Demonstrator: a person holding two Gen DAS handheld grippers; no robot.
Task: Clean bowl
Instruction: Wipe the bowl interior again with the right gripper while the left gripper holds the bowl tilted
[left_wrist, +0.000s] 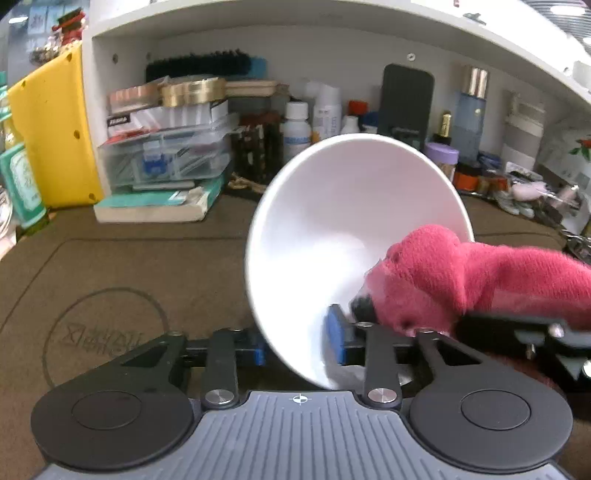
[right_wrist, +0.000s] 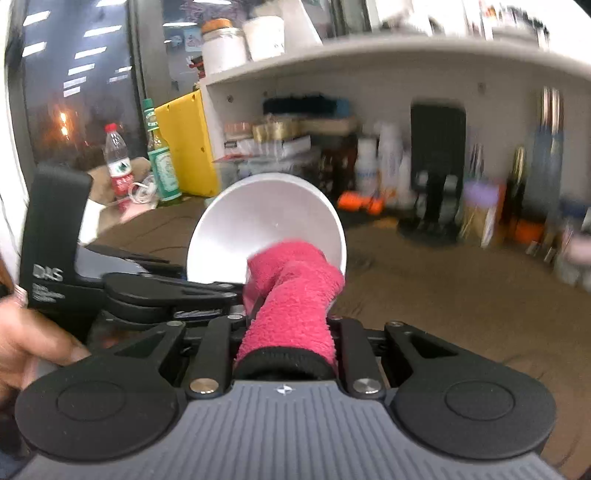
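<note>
A white bowl (left_wrist: 332, 229) is held tilted on its side above the brown desk mat, its opening facing right. My left gripper (left_wrist: 299, 343) is shut on the bowl's lower rim, one blue pad inside and one outside. My right gripper (right_wrist: 286, 295) is shut on a pink cloth (right_wrist: 291, 295). The cloth's front end presses into the bowl (right_wrist: 258, 218). In the left wrist view the cloth (left_wrist: 443, 277) comes in from the right and touches the bowl's inner wall. The right fingertips are hidden by the cloth.
A white shelf unit (left_wrist: 258, 44) at the back holds boxes, bottles (left_wrist: 295, 129) and jars. A yellow box (left_wrist: 51, 129) stands at the left. Two bottles (right_wrist: 122, 166) stand left of it. The brown mat (left_wrist: 129, 266) covers the desk.
</note>
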